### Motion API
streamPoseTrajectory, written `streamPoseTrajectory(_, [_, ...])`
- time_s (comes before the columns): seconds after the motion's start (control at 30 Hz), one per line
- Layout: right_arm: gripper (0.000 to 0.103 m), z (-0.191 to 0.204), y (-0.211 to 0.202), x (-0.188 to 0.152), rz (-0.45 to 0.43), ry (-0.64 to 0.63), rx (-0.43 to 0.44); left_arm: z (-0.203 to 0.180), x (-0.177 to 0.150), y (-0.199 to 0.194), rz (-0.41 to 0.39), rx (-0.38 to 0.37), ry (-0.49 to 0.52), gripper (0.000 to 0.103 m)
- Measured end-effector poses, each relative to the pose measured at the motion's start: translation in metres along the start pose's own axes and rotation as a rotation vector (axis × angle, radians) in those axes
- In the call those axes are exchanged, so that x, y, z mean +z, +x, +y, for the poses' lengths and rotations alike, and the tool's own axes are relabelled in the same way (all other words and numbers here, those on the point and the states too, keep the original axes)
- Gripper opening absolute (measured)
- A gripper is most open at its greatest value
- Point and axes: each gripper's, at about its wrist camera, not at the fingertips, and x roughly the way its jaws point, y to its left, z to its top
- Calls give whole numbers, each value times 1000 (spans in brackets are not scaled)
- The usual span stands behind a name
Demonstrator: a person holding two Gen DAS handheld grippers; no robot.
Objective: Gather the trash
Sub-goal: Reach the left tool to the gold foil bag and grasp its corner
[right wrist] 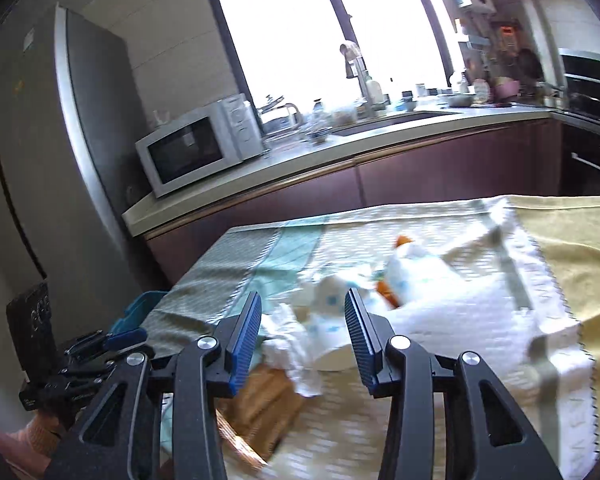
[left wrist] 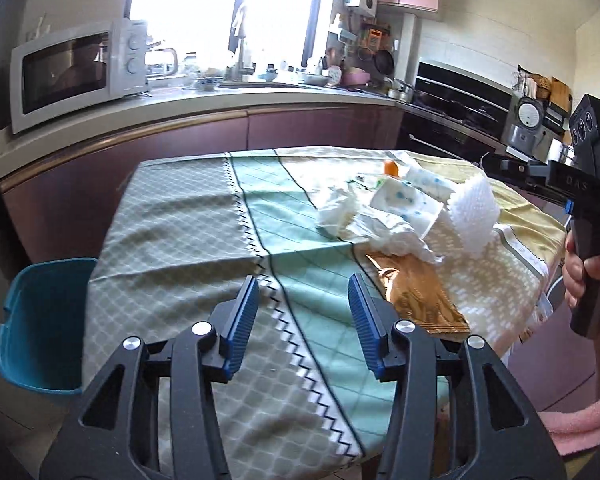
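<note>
left wrist view is taking in the whole table (left wrist: 180, 216), draped in a patterned cloth, and i am using that table as the landmark for everything else. largest of the loose things, a teal bin (left wrist: 40, 320) is standing off the table's left edge, low beside it, and the trash is sitting in a cluster toward the table's far right part: a white textured roll (left wrist: 474, 216), crumpled white paper (left wrist: 388, 232), a dotted white wrapper (left wrist: 404, 200), a gold foil packet (left wrist: 416, 292) lying nearer the front edge, and a small orange-capped item (left wrist: 390, 168) at the back of the heap. the left gripper (left wrist: 304, 320) is hovering over the table's middle with its jaws spread wide and nothing between them. the right gripper (right wrist: 304, 332) is also standing released and empty, its fingers framing the crumpled paper (right wrist: 296, 344) from above without touching it that i can tell. judging from this, the task is sitting at its first pick, with the whole heap lying on the table and nothing yet in the bin. the next move is likely calling for the right gripper to be lowering onto the crumpled paper, closing gently since it is soft and light, then carrying it across to the bin. right wrist view is showing only a corner of the bin (right wrist: 140, 308) and is blurring the heap, while the left view is showing the bin's open mouth and the person's right hand (left wrist: 580, 276) gripping the tool handle.
</note>
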Motion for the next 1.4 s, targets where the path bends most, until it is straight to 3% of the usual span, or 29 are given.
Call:
streamPoseTrajectory(0.2, [54,-71,-20,-4,-23,89,-113,-23,-5,26,66,-82,-12,51])
streamPoseTrajectory(0.43, [57,-112,5,-25,42,200,-71,-34,-7,49,132,-112,0,57])
streamPoseTrajectory(0.67, [57,-106,13,-32,63,196,3,-44,-9,64,186,-139,3,58])
streamPoseTrajectory(0.87, [26,-96,7,-33,61,167,47,-53,-9,75,218,-144,3,37])
streamPoseTrajectory(0.93, [18,-92,5,-33,60,160,55,-53,-8,75,219,-152,-3,25])
streamPoseTrajectory(1.1, [13,-79,-1,-34,60,130,109,-54,-7,71,207,-155,1,12])
streamPoseTrajectory(1.4, [21,-65,10,-40,106,130,174,-55,-6,52,177,-205,16,7])
